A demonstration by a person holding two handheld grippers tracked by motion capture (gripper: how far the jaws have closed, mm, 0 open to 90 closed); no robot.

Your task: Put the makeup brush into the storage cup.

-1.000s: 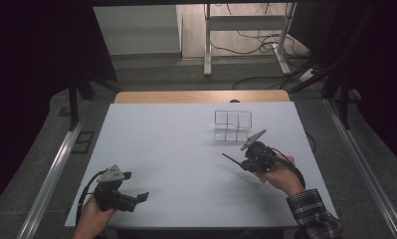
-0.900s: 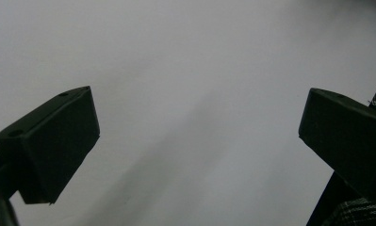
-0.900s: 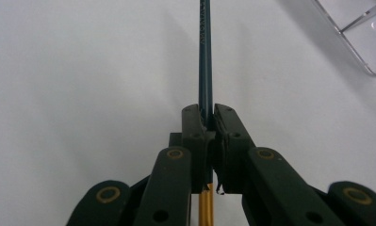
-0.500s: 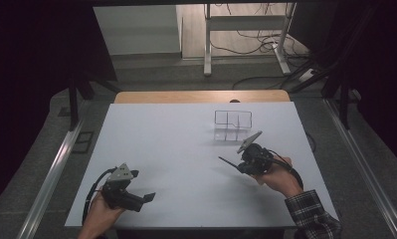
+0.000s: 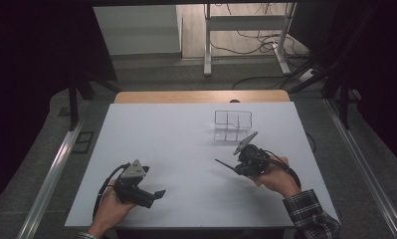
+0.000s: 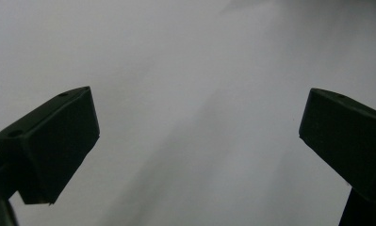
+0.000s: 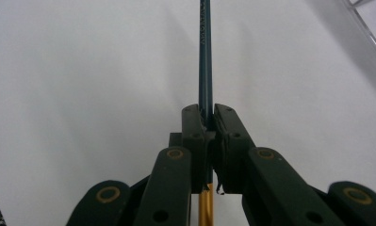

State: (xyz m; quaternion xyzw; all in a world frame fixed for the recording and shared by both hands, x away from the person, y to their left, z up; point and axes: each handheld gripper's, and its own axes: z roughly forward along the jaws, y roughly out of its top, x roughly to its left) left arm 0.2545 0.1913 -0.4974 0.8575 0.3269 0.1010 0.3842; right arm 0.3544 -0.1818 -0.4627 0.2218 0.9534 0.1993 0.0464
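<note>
right gripper (image 7: 207,123) lower right is clamped on a dark pencil (image 7: 205,56), probably; left gripper (image 6: 199,136) lower left has jaws wide apart

High view looks down on the white table (image 5: 186,149); both gripper views skim it closely

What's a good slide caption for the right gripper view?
Right tongs clamp a slim dark-blue pencil with gold end above the white table.

On the worktop (image 5: 176,149), a wire rack (image 5: 232,124) stands right of centre in the frame. Just below it, lower right, the right claw (image 5: 225,164) holds a pencil (image 7: 205,61) over the surface. The left claw (image 5: 158,194) sits lower left, well apart from both.
</note>
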